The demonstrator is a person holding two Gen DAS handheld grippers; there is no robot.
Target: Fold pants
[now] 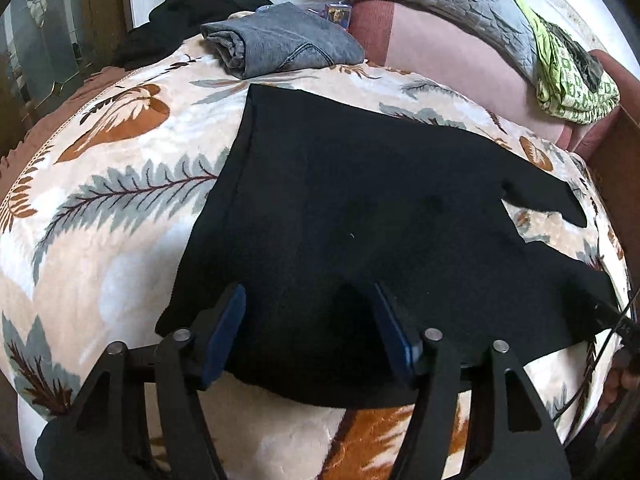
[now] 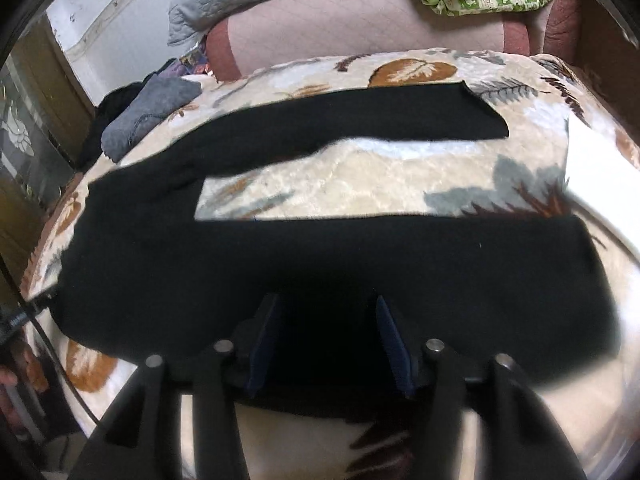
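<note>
Pants: the black pants (image 2: 320,264) lie flat on the leaf-print blanket (image 1: 120,200), legs spread in a V, in front of the folded grey jeans (image 1: 280,40).
Left gripper (image 1: 310,304): jaws parted over the near edge of the pants, holding nothing.
Right gripper (image 2: 326,312): likewise agape above the nearer leg (that view is blurred).
Handling: soft, limp and light, I'd judge; likely to sag and drag on the plush.
Hold: best pinched at hem and waistband edge.

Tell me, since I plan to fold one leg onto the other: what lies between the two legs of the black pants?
Only bare leaf-print blanket lies between the legs of the black pants; the right wrist view shows it.
</note>
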